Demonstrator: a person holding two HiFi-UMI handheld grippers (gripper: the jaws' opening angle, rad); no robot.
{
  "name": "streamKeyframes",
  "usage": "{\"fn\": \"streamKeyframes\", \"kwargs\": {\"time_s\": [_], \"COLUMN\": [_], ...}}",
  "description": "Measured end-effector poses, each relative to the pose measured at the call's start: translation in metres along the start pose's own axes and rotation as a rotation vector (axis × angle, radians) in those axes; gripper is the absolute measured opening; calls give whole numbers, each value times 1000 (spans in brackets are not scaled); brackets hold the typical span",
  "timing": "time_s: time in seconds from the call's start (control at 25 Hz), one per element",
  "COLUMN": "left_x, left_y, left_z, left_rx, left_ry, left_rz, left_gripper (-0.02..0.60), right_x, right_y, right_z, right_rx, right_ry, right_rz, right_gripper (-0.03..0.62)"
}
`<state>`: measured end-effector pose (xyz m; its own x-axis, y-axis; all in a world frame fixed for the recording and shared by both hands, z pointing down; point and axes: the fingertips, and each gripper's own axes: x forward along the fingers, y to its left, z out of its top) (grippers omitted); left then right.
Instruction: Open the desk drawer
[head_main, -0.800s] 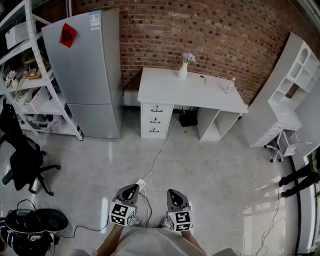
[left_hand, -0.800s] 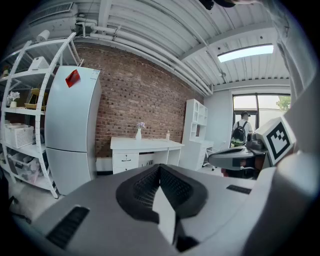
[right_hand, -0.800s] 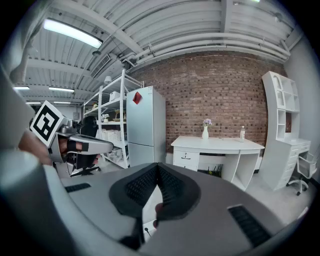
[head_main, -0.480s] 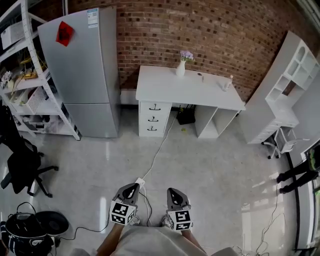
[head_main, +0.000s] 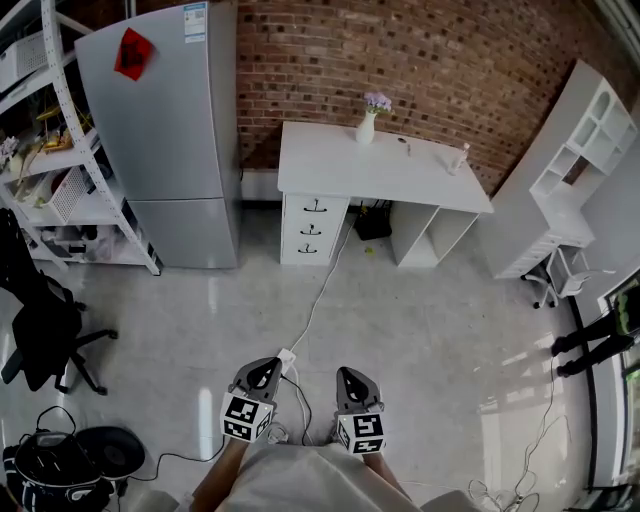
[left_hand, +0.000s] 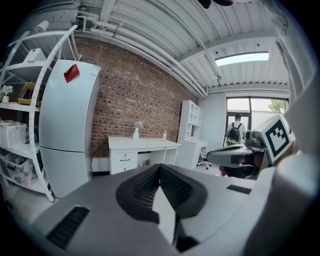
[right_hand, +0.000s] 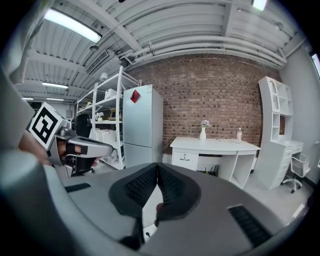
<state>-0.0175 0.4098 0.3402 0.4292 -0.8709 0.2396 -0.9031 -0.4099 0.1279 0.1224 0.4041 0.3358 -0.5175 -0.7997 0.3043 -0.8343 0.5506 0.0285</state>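
Observation:
A white desk (head_main: 400, 172) stands against the brick wall, far ahead of me across the floor. Its stack of three drawers (head_main: 313, 229) with dark handles is on its left side, all closed. My left gripper (head_main: 267, 367) and right gripper (head_main: 348, 374) are side by side low in the head view, both shut and empty, far from the desk. In the left gripper view the left gripper (left_hand: 160, 167) has its jaws touching, with the drawers (left_hand: 123, 160) small beyond. In the right gripper view the right gripper (right_hand: 158, 167) is also closed below the desk (right_hand: 215, 145).
A grey fridge (head_main: 175, 130) stands left of the desk, with a white shelf rack (head_main: 60, 150) beyond it. A power strip and cable (head_main: 286, 356) lie on the floor before me. An office chair (head_main: 40, 330) is at the left, a white bookcase (head_main: 570, 170) at the right.
The view has shifted slightly, so the desk sits a little higher in the picture. Both grippers stay shut, low in the picture.

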Motion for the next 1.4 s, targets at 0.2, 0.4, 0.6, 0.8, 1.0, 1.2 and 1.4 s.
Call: {"fn": "streamKeyframes", "kwargs": {"time_s": [0.2, 0.4, 0.6, 0.8, 1.0, 1.2, 1.4], "left_x": [-12, -19, -28, -28, -19, 2, 44], "left_y": [21, 40, 65, 79, 89, 100, 110], "left_z": [-5, -3, 6, 8, 10, 13, 18], "left_rx": [-10, -18, -37, -29, -29, -22, -26], "left_ry": [3, 3, -30, -43, -39, -34, -8], "left_rz": [-15, -16, 28, 46, 63, 91, 100], "left_gripper": [12, 12, 12, 12, 12, 12, 12], "right_x": [7, 14, 26, 39, 57, 80, 112], "right_y": [27, 34, 43, 47, 43, 32, 4], "right_z": [0, 5, 15, 19, 23, 18, 19], "right_rx": [-12, 3, -24, -32, -28, -19, -3], "right_ry": [11, 19, 19, 6, 1, 7, 20], "right_rz": [-5, -25, -23, -12, 9, 45, 64], "right_gripper": [18, 18, 18, 18, 18, 18, 18]}}
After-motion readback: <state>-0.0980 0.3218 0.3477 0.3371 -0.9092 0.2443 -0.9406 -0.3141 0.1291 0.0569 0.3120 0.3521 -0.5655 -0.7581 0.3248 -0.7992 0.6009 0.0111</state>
